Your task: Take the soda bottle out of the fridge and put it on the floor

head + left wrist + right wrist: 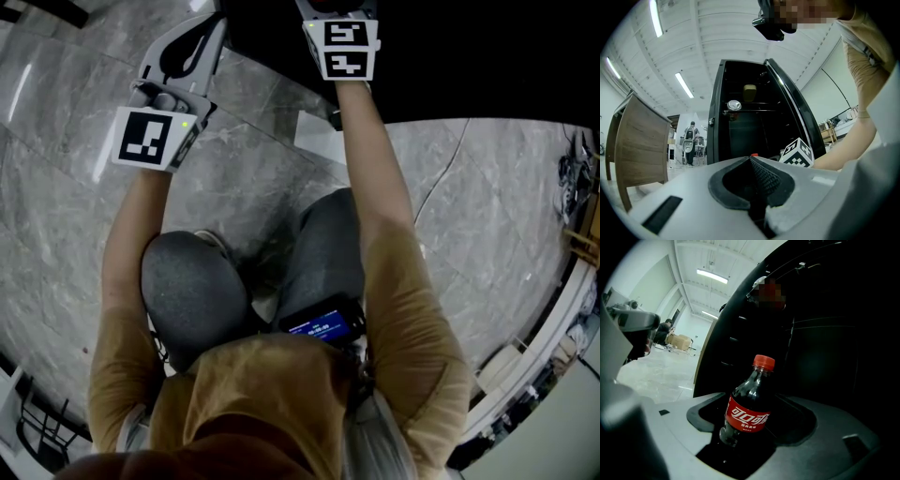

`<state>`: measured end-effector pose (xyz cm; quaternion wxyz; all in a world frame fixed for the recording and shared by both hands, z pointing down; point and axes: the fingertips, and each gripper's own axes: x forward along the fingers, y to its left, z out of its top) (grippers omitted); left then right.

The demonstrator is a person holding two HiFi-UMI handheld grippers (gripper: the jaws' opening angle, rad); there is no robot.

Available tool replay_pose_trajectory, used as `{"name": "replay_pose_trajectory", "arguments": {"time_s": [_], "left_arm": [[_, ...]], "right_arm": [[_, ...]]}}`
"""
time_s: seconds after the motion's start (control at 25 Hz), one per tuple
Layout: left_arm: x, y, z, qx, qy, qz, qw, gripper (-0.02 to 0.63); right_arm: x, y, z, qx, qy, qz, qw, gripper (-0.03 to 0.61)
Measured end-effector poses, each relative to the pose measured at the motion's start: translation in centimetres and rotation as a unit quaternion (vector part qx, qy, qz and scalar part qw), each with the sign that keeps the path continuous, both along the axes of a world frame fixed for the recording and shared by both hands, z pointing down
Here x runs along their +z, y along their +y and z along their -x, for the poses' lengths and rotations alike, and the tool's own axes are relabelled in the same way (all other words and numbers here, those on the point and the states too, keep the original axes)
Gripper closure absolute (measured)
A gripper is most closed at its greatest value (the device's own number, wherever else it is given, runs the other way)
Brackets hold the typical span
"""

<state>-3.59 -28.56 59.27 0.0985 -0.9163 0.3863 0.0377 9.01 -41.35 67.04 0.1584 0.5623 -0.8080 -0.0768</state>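
Light source: I see ceiling strip lights overhead, bright and even across the hall.
Glare: pale streaks lie on the polished floor.
Dark zone: the fridge interior reads almost black to me.
Distortion: I get strong fisheye bending and dark corners in both gripper views.
Focus: the near foreground looks soft; the soda bottle is sharp.

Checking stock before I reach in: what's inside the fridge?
A soda bottle low down; higher up, a silver-topped can and a pale box. Darkness hides the rest.
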Motion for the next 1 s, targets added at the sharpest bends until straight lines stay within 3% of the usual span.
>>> {"name": "replay_pose_trajectory", "arguments": {"time_s": [0.44, 0.72, 1.0], "left_arm": [[-0.2, 1.0, 0.8, -0.005, -0.004, -0.018, 0.9998, 0.612], [0.0, 1.1, 1.2, -0.020, -0.012, 0.002, 0.9997, 0.612], [-0.8, 1.9, -0.4, -0.013, -0.008, -0.023, 0.9996, 0.612]], "right_arm": [[0.9, -1.1, -0.5, 0.018, -0.045, 0.020, 0.999, 0.271], [0.8, -1.8, -0.6, 0.021, -0.058, 0.021, 0.998, 0.272], [0.7, -0.1, -0.6, 0.009, -0.039, 0.011, 0.999, 0.272]]}}
